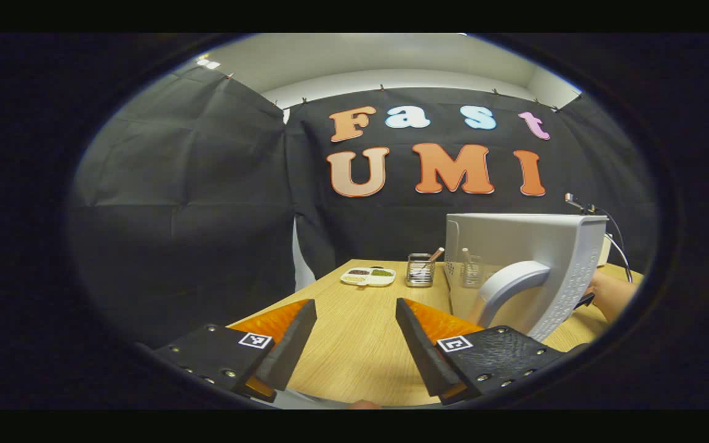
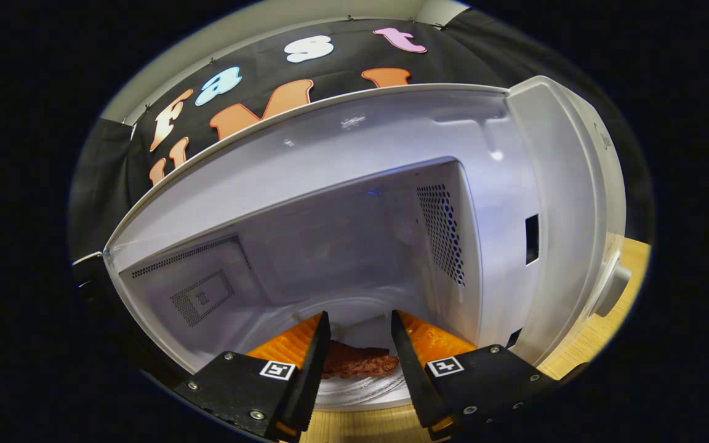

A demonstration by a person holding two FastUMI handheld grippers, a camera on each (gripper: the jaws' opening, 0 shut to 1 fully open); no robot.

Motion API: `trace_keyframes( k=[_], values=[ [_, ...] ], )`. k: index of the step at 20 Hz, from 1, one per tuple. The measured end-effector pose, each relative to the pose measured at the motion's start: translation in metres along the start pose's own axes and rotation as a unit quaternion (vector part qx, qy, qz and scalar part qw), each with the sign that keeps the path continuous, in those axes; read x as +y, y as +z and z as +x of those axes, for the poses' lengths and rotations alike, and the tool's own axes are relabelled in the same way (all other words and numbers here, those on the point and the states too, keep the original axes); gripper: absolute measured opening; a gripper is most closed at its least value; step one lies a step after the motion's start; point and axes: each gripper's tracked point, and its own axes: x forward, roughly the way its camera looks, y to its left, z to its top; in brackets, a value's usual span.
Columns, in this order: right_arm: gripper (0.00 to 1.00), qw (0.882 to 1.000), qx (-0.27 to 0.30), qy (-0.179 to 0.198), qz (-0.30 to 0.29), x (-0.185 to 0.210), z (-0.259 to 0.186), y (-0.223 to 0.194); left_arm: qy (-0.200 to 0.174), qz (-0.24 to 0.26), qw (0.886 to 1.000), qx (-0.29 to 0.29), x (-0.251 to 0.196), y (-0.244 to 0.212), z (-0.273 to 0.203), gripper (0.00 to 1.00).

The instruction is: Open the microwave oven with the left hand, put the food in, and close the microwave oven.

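The white microwave (image 2: 570,203) stands with its door swung wide, its cavity (image 2: 342,246) in front of my right gripper (image 2: 360,344). That gripper is at the cavity's mouth, shut on a flat brown piece of food (image 2: 357,363) whose ends meet both fingers, above a white round plate (image 2: 360,391). In the left gripper view the open door (image 1: 514,246) shows nearly edge-on, with its curved handle (image 1: 508,283) just right of my left gripper (image 1: 356,320). The left gripper is open over the wooden table (image 1: 354,351), holding nothing.
At the back of the table sit a white divided dish (image 1: 368,276) with bits of food and a wire holder (image 1: 420,271) with a stick in it. A person's hand (image 1: 610,295) shows beyond the door. A knob (image 2: 613,289) sticks out of the microwave's front panel.
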Motion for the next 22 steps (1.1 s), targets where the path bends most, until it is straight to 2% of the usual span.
trace_keyframes(
  k=[2,6,12,14,15,17,18,19,22],
  values=[
    [0.67,1.0,-0.008,0.013,-0.013,0.002,-0.02,0.004,-0.005,0.002,1.0,0.0,-0.009,0.0,-0.004,0.82],
    [0.67,0.998,-0.026,0.042,-0.034,0.004,-0.074,0.018,-0.021,-0.003,1.0,-0.003,-0.03,0.004,-0.011,0.82],
    [0.77,0.987,-0.083,0.095,-0.103,-0.003,-0.172,0.069,-0.058,0.003,0.998,-0.011,-0.08,0.012,-0.018,0.82],
    [0.79,0.985,-0.081,0.108,-0.105,-0.015,-0.195,0.077,-0.072,0.009,0.997,-0.008,-0.101,0.011,-0.017,0.81],
    [0.83,0.985,-0.075,0.113,-0.103,-0.021,-0.204,0.077,-0.079,0.011,0.997,-0.007,-0.113,0.012,-0.017,0.82],
    [0.89,0.986,-0.075,0.112,-0.099,-0.04,-0.222,0.086,-0.099,0.009,0.995,-0.01,-0.14,0.013,-0.016,0.81],
    [0.9,0.986,-0.078,0.106,-0.101,-0.052,-0.228,0.092,-0.11,0.004,0.994,-0.01,-0.154,0.014,-0.014,0.81],
    [0.86,0.986,-0.08,0.097,-0.105,-0.064,-0.233,0.096,-0.12,0.0,0.993,-0.011,-0.168,0.014,-0.013,0.81],
    [0.91,0.985,-0.092,0.082,-0.118,-0.094,-0.25,0.113,-0.156,-0.006,0.988,-0.007,-0.209,0.014,-0.011,0.81]
  ],
)
